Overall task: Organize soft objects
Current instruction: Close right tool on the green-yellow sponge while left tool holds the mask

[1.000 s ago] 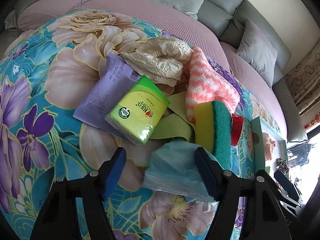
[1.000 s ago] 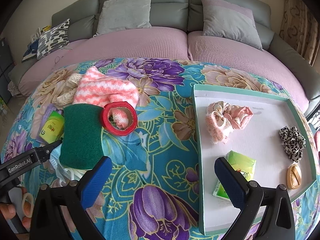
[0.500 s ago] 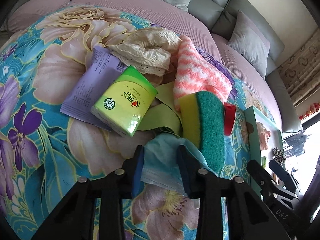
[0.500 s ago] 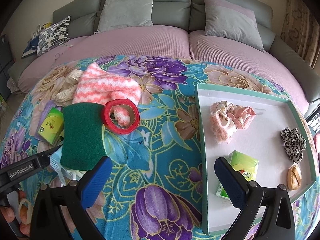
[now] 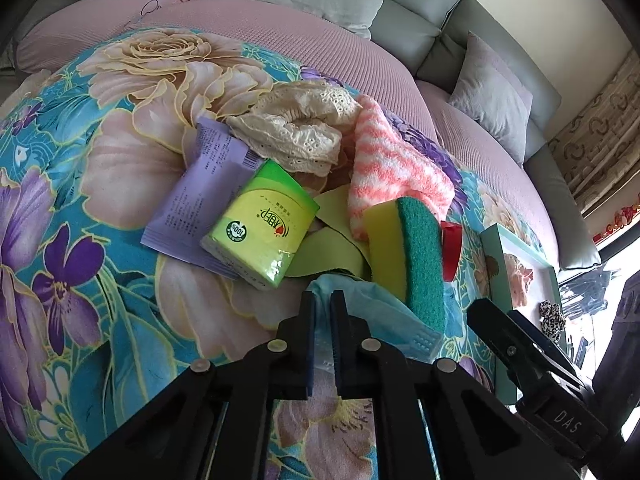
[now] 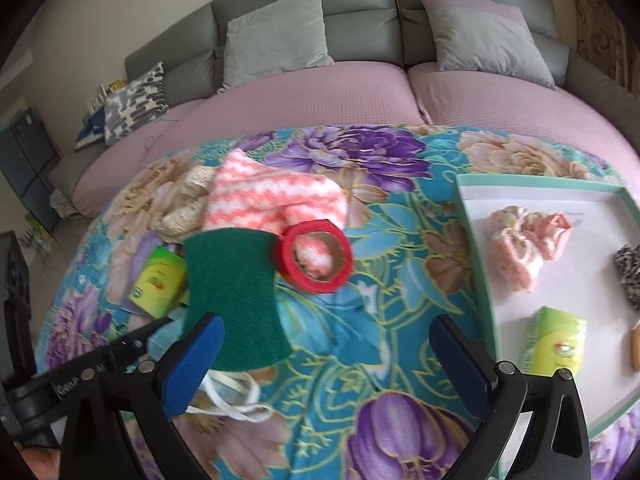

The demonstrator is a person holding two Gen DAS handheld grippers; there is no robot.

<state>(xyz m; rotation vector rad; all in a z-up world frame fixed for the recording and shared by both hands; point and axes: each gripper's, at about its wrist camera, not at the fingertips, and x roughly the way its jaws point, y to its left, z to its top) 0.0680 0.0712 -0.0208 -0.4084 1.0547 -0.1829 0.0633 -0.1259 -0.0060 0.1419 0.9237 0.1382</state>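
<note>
My left gripper (image 5: 323, 304) is shut on a crumpled light-blue face mask (image 5: 376, 308) lying on the floral cloth. The mask's white ear loops (image 6: 236, 392) trail beside the right gripper. Just behind the mask a yellow-and-green sponge (image 5: 420, 256) stands on its edge. A green tissue pack (image 5: 260, 228) lies on a purple packet (image 5: 196, 200). Further back are a cream lace cloth (image 5: 300, 132) and a pink-and-white fuzzy cloth (image 5: 392, 172). My right gripper (image 6: 324, 344) hangs open over the cloth with nothing between its fingers, its left finger by the sponge (image 6: 232, 296).
A red tape roll (image 6: 316, 256) sits against the fuzzy cloth. On the right, a teal-rimmed white tray (image 6: 476, 260) holds a pink scrunchie (image 6: 524, 240), a green tissue pack (image 6: 556, 340) and a leopard scrunchie (image 6: 630, 272). A grey sofa with cushions runs behind.
The left jaws have closed from wide open onto the blue mask. The right gripper has tilted upward, stays open and now sits nearer the sponge.
</note>
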